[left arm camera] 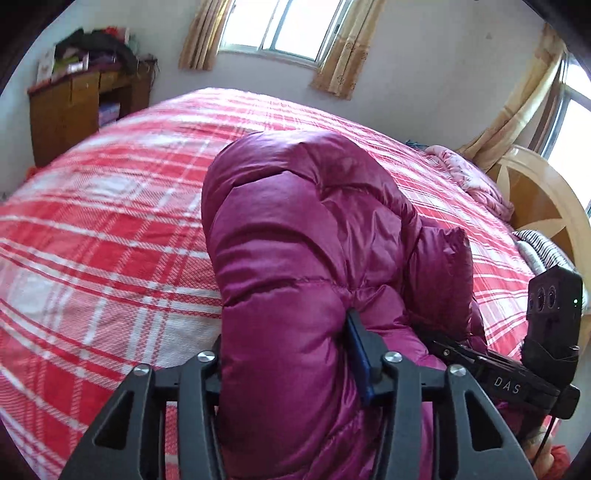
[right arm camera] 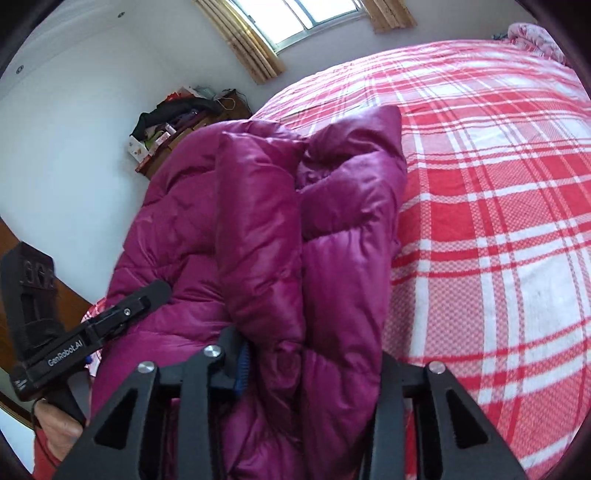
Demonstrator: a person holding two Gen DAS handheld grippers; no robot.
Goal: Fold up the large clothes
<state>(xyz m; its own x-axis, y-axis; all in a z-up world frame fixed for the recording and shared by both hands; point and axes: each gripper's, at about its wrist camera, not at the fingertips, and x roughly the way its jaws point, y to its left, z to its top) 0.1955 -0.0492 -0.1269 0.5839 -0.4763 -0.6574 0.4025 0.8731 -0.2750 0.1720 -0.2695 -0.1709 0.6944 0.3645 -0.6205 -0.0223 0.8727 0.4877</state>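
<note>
A magenta puffer jacket lies bunched on the red and white plaid bed. My left gripper is shut on a thick fold of the jacket, its blue pad pressed into the fabric. The right gripper shows at the right of this view, against the jacket's edge. In the right wrist view the jacket fills the middle; my right gripper is shut on a thick fold of it. The left gripper shows at the left, its finger on the jacket.
A wooden cabinet piled with clothes stands beyond the bed's far left corner. A wooden headboard, a pink quilt and a striped pillow are at the right. Curtained windows line the far wall. Bare plaid sheet lies right of the jacket.
</note>
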